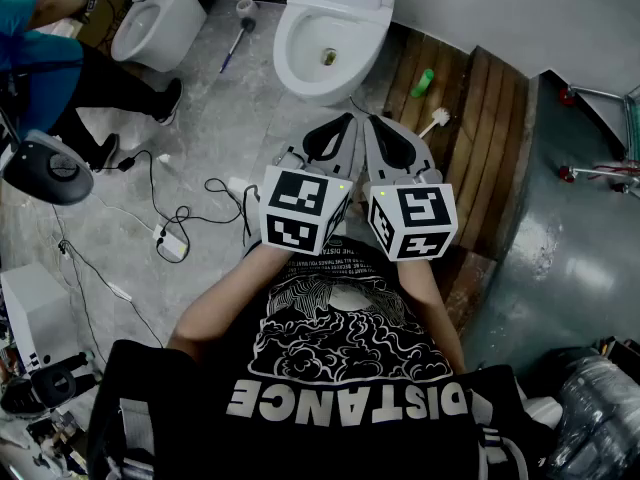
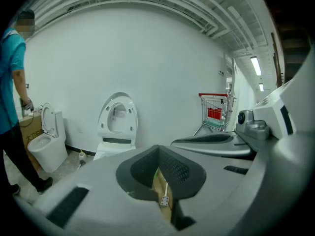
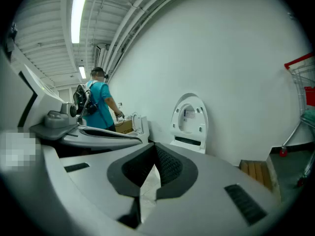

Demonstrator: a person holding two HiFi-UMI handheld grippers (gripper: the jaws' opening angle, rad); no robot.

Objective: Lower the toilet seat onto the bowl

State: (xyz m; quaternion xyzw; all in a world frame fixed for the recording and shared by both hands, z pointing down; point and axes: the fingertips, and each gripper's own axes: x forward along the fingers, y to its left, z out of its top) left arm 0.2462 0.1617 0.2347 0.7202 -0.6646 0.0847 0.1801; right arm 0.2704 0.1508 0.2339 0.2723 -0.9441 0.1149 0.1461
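Jaws pressed together on both, nothing between them: the left gripper [image 1: 338, 128] and right gripper [image 1: 385, 133] hang side by side, well short of the toilet. Ahead, the toilet seat [image 2: 117, 113] stands upright against the wall above the bowl [image 1: 325, 53]. The danger is that smooth closed tips nudging it could slide off, and the seat would slam down.

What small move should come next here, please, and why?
Probably move the left gripper and right gripper forward toward the seat: both are shut, empty and well short of it, and it stands upright above the uncovered bowl.
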